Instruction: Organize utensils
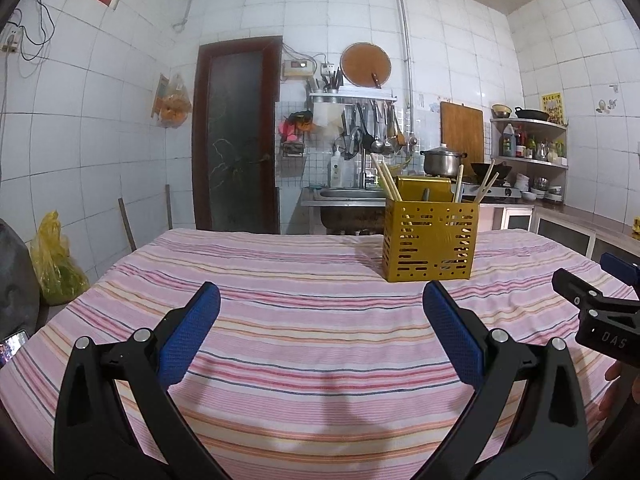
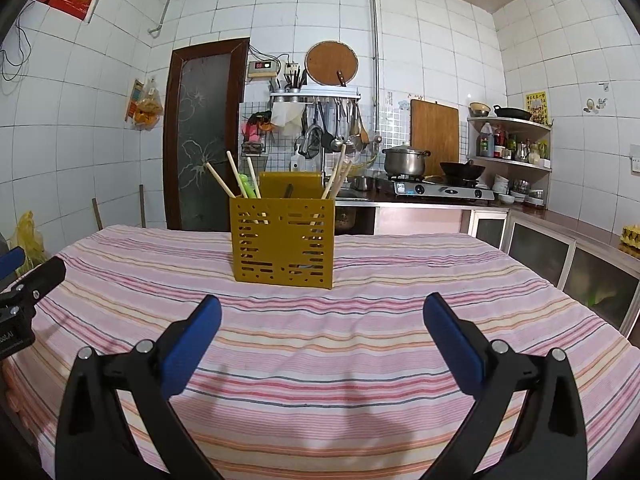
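Chopsticks (image 2: 218,179) are standing tilted in the yellow holder (image 2: 282,239), which is sitting on the striped tablecloth (image 2: 320,344) ahead of me. I am holding my left gripper (image 1: 320,308) and right gripper (image 2: 322,320) over the cloth, both spread wide and gripping nothing.

You are working over a table (image 1: 304,344) covered edge to edge by a pink cloth (image 2: 320,360) with orange, red and dark stripes; it lies mostly flat, with soft wrinkles near you. Directly on the cloth, toward the far edge, stands a yellow perforated utensil holder (image 2: 282,240), upright, its base flat on the stripes. Wooden chopsticks (image 2: 219,180) lean out of its top at both ends, with a green utensil (image 2: 245,184) among those on the left.
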`<state>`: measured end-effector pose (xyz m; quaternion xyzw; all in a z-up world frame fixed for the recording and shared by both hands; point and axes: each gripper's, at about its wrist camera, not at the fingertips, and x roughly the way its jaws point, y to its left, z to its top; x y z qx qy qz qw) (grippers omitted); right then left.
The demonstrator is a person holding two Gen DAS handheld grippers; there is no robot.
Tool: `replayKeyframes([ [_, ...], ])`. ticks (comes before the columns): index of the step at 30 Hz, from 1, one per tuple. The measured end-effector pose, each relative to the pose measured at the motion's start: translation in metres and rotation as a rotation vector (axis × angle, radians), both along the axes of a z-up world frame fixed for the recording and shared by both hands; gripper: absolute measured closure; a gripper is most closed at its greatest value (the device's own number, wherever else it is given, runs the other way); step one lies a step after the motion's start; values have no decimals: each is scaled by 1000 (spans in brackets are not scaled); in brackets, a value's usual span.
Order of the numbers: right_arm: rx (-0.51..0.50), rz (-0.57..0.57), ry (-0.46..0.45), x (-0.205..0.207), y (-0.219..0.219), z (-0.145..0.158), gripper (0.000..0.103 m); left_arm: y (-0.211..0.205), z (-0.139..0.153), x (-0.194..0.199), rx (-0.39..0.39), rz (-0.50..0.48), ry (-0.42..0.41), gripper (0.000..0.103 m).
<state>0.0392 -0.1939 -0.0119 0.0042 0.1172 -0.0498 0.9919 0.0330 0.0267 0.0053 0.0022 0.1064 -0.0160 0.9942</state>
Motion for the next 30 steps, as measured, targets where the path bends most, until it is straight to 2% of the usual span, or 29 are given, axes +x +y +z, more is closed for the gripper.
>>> replayKeyframes([
  [30,26,-15,-10,0,-8,-1,4,2,1,-6,-6,1,-27,5],
])
